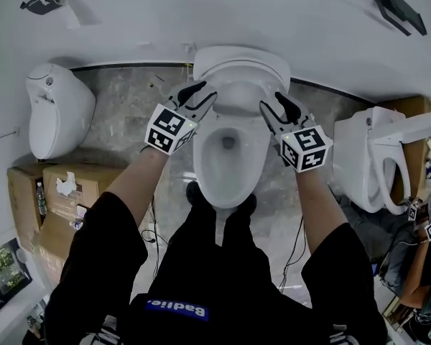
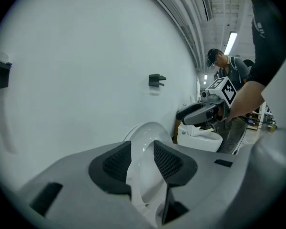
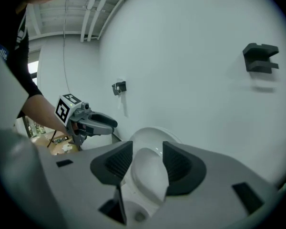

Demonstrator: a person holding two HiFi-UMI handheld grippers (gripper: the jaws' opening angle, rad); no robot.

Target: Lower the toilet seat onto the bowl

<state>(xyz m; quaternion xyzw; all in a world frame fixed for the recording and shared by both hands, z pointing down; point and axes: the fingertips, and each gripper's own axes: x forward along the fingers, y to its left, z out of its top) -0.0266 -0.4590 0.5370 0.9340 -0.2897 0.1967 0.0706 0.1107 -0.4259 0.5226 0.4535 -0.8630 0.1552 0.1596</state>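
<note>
Black-shirted person [image 1: 201, 279] stands over a white toilet bowl [image 1: 226, 201].
Its toilet seat [image 1: 241, 67] stands raised at the back of the bowl; the left gripper [image 1: 207, 90] and right gripper [image 1: 274, 103] flank it, each with jaws apart around the seat edge, not pressing.

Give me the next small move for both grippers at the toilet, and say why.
Probably draw both grippers outward, clear of the toilet seat. It seems to lie flat on the bowl, lid upright behind. The left gripper and right gripper flank it, and each gripper view shows jaws apart, the white seat between them, not pinched.
</note>
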